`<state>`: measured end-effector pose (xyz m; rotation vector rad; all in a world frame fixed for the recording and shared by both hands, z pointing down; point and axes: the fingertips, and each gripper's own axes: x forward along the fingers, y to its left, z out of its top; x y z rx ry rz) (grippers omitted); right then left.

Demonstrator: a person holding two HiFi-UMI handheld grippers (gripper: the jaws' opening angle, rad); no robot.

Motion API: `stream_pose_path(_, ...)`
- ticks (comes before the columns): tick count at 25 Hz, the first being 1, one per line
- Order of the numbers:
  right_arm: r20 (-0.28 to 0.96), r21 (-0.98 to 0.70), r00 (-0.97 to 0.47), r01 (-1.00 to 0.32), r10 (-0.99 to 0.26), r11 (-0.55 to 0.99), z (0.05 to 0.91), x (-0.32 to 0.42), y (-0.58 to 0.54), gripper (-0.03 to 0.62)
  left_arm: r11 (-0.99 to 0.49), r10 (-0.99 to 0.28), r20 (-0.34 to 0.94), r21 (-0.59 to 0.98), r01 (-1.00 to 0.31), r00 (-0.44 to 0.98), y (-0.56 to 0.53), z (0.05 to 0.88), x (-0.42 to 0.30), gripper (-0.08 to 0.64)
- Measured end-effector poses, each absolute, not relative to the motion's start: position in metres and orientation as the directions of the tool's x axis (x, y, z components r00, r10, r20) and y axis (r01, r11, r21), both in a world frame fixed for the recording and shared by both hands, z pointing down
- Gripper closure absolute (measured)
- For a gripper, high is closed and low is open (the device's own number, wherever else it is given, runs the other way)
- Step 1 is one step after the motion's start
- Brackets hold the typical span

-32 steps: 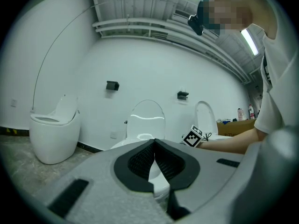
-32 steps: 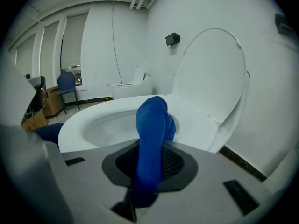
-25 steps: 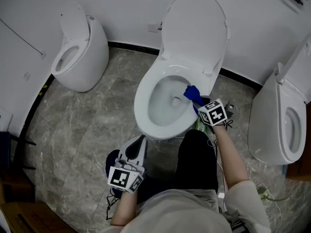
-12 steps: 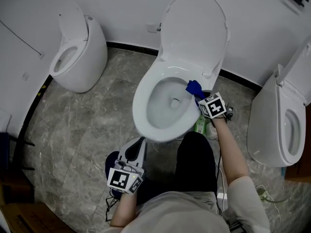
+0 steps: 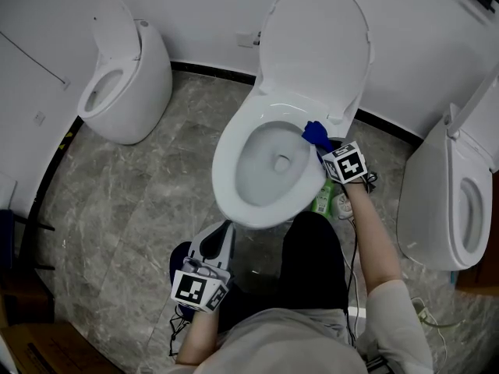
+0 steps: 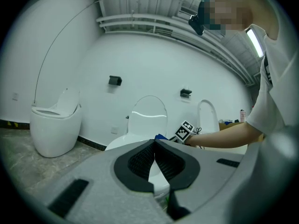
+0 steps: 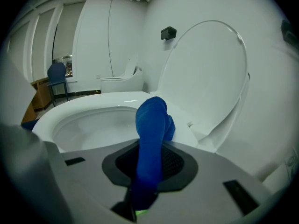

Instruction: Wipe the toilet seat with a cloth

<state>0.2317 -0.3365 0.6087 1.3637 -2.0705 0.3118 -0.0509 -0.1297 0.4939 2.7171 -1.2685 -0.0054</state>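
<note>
Cloth (image 7: 152, 139), blue, sat pinched in the jaws of the right gripper (image 5: 323, 149) and pressed to the far right of the toilet seat (image 5: 224, 156), lid (image 5: 312, 45) raised for access, while the left gripper (image 6: 154, 158) idled on the near side, jaws pressed together on nothing.

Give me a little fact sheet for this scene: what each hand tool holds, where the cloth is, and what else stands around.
Place: washroom with a grey stone floor
Right tongs: shut on blue cloth
Cloth spot: on the toilet seat, at its rear right near the hinge
Lid: raised
Left tongs: shut, empty, held low, apart from the toilet
Other toilets: one at left, one at right
</note>
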Motion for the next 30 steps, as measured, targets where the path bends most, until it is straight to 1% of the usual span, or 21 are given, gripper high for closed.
stream_pose_path(26, 0.67, 0.186, -0.207, -0.883, -0.713, 0.431, 0.609, 0.24, -0.375, 0.523, -0.612, -0.778, 0.078, 0.13, -0.78, 0.623, -0.133, 0.493, -0.066, 0.551)
stream_pose_path(30, 0.69, 0.201, -0.188, -0.878, -0.699, 0.435, 0.609, 0.239, -0.382, 0.523, -0.615, -0.772, 0.072, 0.169, -0.771, 0.632, -0.132, 0.493, -0.066, 0.552)
